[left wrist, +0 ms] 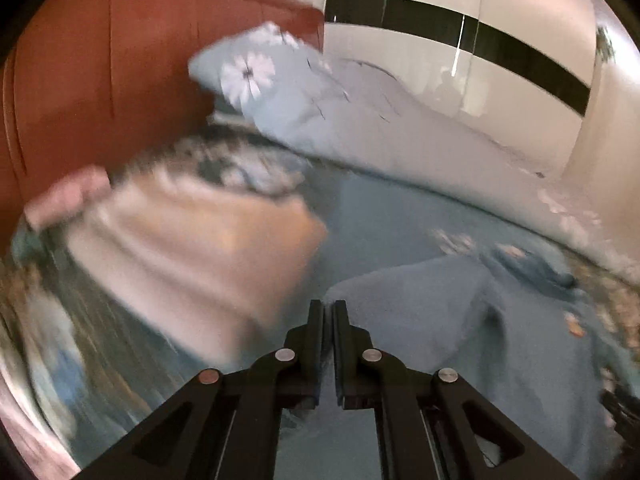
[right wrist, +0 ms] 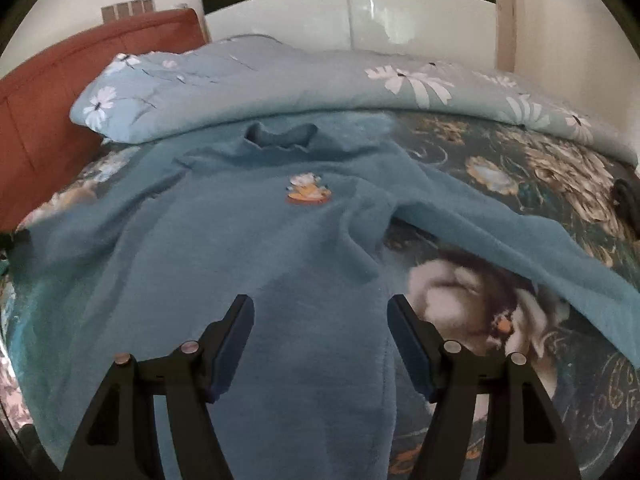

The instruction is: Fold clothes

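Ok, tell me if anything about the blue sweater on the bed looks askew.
The blue sweater lies mostly flat, but one sleeve runs out diagonally over the floral bedsheet, and a deep crease bunches near the armpit. Nothing looks damaged.

The left gripper (left wrist: 329, 308) has its jaws pressed together; the right gripper (right wrist: 320, 312) hangs wide open above the sweater (right wrist: 248, 248).
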Demonstrator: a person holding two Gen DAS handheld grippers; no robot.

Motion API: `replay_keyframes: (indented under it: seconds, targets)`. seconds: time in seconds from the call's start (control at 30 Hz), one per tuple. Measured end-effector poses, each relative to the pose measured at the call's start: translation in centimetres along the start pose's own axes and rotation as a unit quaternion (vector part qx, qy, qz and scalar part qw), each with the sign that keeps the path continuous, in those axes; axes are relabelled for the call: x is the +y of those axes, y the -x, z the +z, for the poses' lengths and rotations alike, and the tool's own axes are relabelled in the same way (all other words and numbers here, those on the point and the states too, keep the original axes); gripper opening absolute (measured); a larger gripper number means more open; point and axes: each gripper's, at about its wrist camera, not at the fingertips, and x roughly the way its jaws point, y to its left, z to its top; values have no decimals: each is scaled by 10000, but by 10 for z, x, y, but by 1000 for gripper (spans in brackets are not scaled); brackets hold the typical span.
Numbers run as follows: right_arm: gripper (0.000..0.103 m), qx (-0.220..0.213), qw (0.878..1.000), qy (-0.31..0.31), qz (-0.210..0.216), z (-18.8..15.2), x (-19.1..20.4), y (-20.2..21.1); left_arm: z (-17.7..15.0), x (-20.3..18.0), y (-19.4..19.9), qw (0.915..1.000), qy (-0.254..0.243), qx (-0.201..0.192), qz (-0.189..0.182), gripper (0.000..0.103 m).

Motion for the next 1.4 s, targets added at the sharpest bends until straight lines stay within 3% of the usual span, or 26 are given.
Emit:
replay_keyframes:
  seconds: [0.13,0.23,0.33,0.5,0.6,0.67,0.73,0.77,0.83,0.9,1.0,1.17,1.37,1.4]
  targets:
    - [71,203,9997,-1,-103,-3,1,-12,36,14,-25,9990,-290,-43,332,5]
    - [71,318,9994,-58,-154,-7,2,-18,51,24,-57,9976,-445,143,506,5]
    - [71,361,9992,-54,-179,-8,4,-20,51,33,-89,9968,-303,528,522,5]
    - [71,323,9993,-127,-121,-8,3,-13,42,37,-93,9971,8,682,334,9]
    - [71,233,9996,-165,-2,-8,0,-3,42,52,-75,9966,540,615,117,9]
    - [71,149,9998,-148,69,-9,-4,6,38,58,-51,9956,774,527,88,15]
    - [71,70,9998,-169,102,-12,-11,16,29,54,-26,9950,850,501,-169,24]
    - [71,42,9997,-217,101,-16,-16,21,22,48,-12,9941,836,523,-447,35]
    - [71,51,9991,-407,53,-25,-30,29,-2,26,15,9892,712,644,-1110,46]
    - [71,109,9977,-674,37,-36,-44,34,-24,6,28,9832,506,838,-1541,49]
    - [71,226,9922,-1211,182,-53,-68,44,-62,-26,37,9751,196,1170,-1875,50]
    - [71,281,9830,-1706,619,-78,-83,57,-120,-63,33,9618,-121,1831,-2031,50]
    - [70,431,9808,-1533,1126,-92,-60,63,-154,-80,39,9540,-216,2111,-2119,50]
    - [66,472,9799,-1529,1188,-95,-56,63,-158,-81,41,9525,-220,2152,-2144,50]
